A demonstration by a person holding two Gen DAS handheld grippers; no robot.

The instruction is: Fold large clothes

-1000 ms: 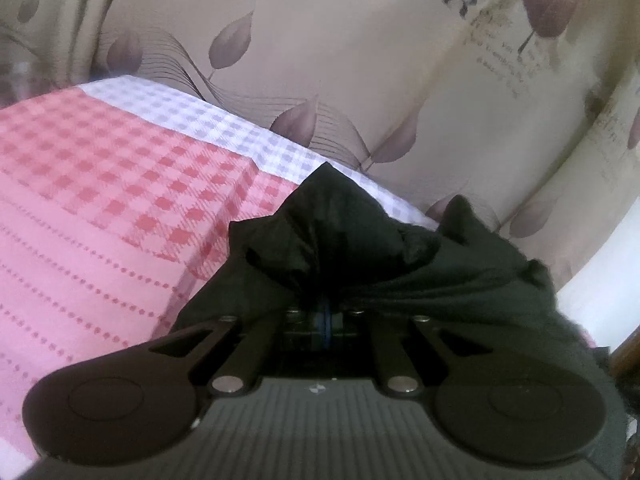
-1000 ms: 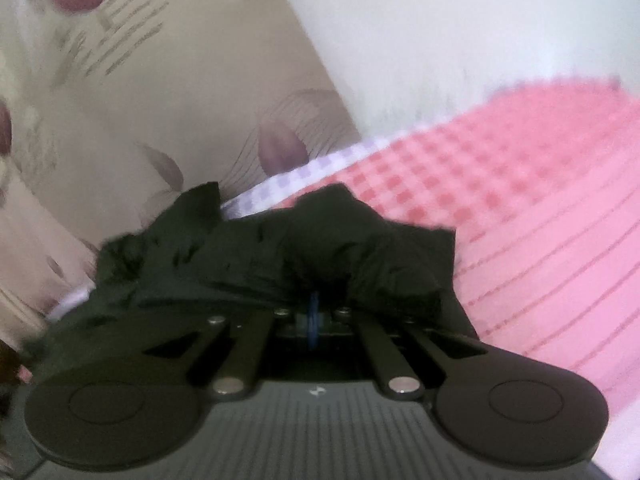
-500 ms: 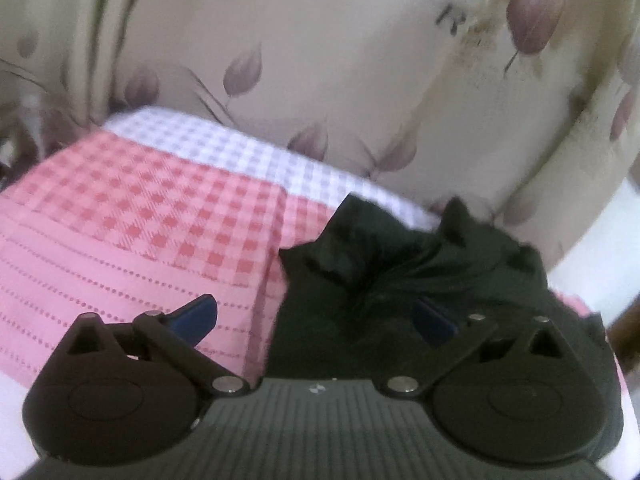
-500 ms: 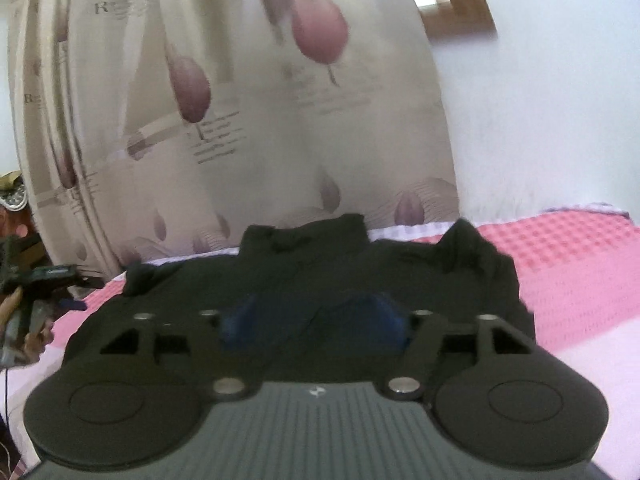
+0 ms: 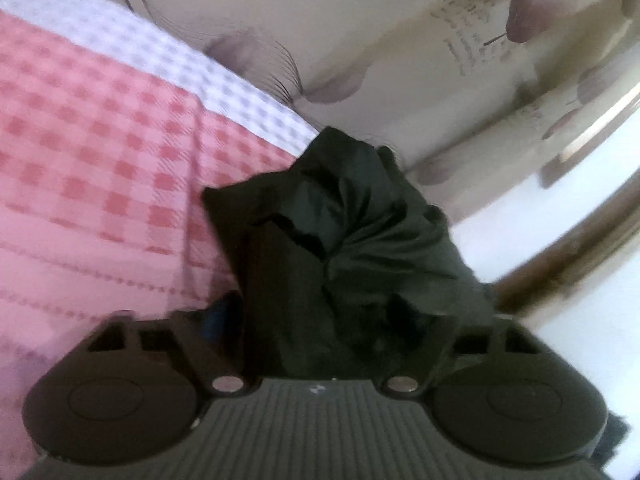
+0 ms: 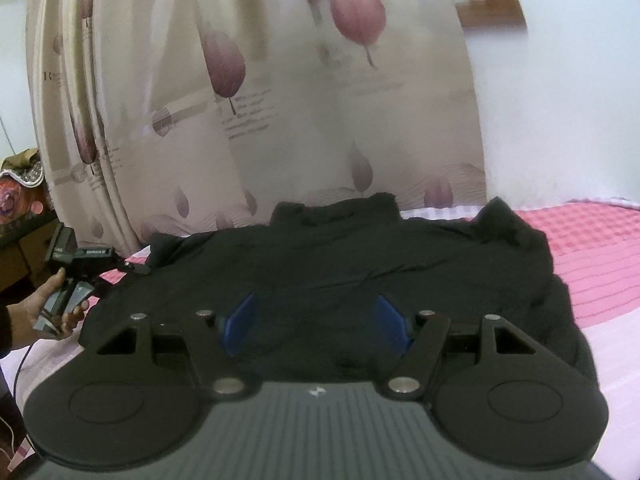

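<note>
Black garment on pink checked bedsheet, curtain printed "R", right gripper fingers apart, left gripper fingers apart around cloth

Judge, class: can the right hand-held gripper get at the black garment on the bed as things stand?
Probably yes. The right hand-held gripper is open with the black garment spread directly ahead on the bed, and nothing lies between them.

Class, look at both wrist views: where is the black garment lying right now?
The black garment lies spread on the pink checked bedspread, its far edge near the leaf-print curtain; the open right gripper hovers over its near edge.
</note>
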